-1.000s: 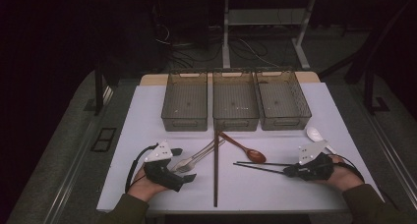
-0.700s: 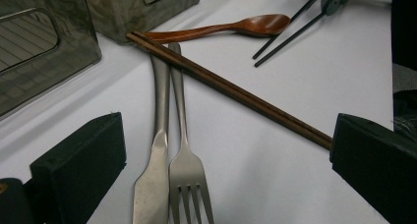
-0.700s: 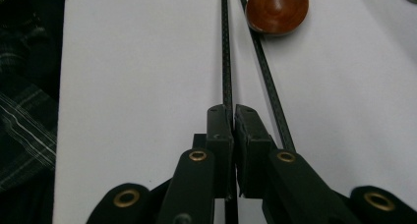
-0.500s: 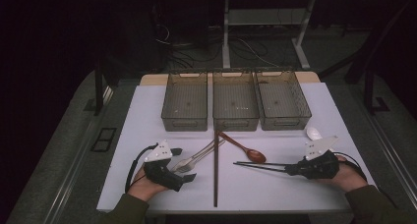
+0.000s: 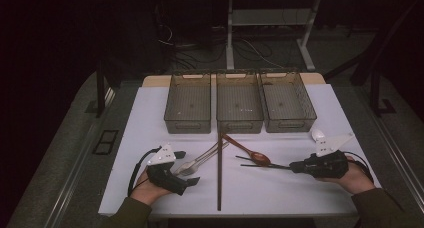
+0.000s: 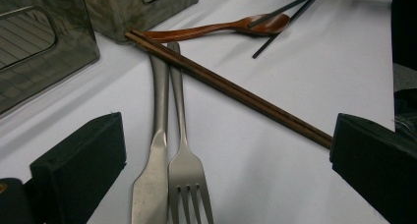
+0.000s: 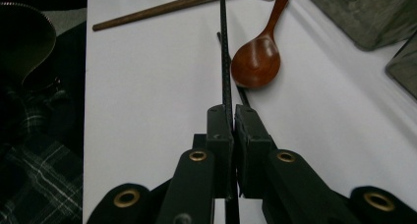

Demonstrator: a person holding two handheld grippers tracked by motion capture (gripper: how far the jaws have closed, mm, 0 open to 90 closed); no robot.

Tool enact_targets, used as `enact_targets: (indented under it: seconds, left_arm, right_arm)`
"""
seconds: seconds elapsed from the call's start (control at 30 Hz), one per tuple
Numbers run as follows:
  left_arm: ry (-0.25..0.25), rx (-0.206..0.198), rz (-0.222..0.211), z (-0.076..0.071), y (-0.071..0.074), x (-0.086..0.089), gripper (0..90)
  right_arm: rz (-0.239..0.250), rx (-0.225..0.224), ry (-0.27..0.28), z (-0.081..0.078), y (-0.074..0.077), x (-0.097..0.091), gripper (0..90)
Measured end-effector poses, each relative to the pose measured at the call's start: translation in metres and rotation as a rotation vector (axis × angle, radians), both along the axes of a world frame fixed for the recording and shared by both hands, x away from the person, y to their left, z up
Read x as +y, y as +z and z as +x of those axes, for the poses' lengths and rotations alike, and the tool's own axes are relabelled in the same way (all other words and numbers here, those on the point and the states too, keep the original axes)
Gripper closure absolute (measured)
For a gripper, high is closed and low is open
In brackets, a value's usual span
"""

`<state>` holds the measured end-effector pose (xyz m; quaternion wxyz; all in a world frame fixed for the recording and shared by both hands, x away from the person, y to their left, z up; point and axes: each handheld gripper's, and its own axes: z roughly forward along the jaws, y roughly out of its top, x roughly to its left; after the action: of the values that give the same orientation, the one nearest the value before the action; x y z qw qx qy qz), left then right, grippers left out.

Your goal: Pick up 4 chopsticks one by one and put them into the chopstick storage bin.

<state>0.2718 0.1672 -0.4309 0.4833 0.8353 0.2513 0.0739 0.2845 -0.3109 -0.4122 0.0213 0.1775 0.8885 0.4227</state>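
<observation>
My right gripper is shut on one black chopstick, which runs straight out from its pads. It is at the table's right. A second black chopstick lies beside the bowl of a wooden spoon. My left gripper is open, one jaw on each side of a metal fork and knife on the white table. It is at the left. Brown chopsticks lie across the handles of the fork and knife.
Three empty mesh baskets stand in a row at the back of the white mat. A small white object lies near the right gripper. The brown chopsticks reach toward the front edge.
The right gripper, with the black chopstick in it, has edged slightly toward the far right. The left gripper has kept still.
</observation>
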Motion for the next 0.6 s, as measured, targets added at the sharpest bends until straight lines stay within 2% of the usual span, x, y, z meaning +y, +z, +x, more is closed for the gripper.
enact_targets:
  seconds: [0.37, 0.6]
  left_arm:
    - [0.004, 0.002, -0.021, -0.002, -0.001, -0.002, 0.0]
    - [0.003, 0.002, -0.009, -0.002, 0.001, -0.005, 0.0]
  right_arm:
    - [0.046, -0.011, -0.066, 0.008, 0.011, 0.008, 85.2]
    - [0.071, -0.003, -0.114, 0.018, 0.016, 0.016, 85.1]
